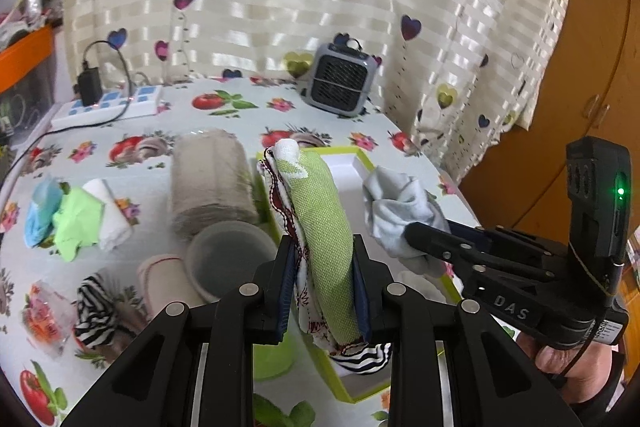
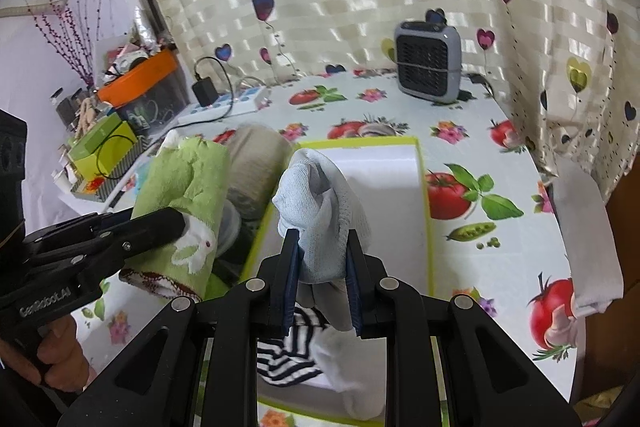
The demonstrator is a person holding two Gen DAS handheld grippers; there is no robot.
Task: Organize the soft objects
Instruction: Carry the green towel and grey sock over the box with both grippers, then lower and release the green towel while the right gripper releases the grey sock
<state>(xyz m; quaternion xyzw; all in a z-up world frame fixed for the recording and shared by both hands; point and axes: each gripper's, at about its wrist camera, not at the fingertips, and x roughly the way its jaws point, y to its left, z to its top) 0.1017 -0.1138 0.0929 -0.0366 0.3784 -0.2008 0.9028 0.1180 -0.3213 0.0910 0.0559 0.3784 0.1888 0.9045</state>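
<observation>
Mid-carry: left claw (image 1: pixel 322 291) clamped on green towel (image 1: pixel 324 223), right claw (image 2: pixel 322 281) clamped on pale sock (image 2: pixel 320 211), over green-rimmed box (image 2: pixel 422 211). Next: lower, release inside beside striped sock (image 2: pixel 288 359).

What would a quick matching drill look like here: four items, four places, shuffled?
Items:
1. green towel
2. grey sock
3. striped cloth
4. heater

Places:
A. at the back of the table, by the curtain
B. in the left claw
C. lying in the green-rimmed box
D. in the right claw

Pairs: 1-B, 2-D, 3-C, 4-A
</observation>
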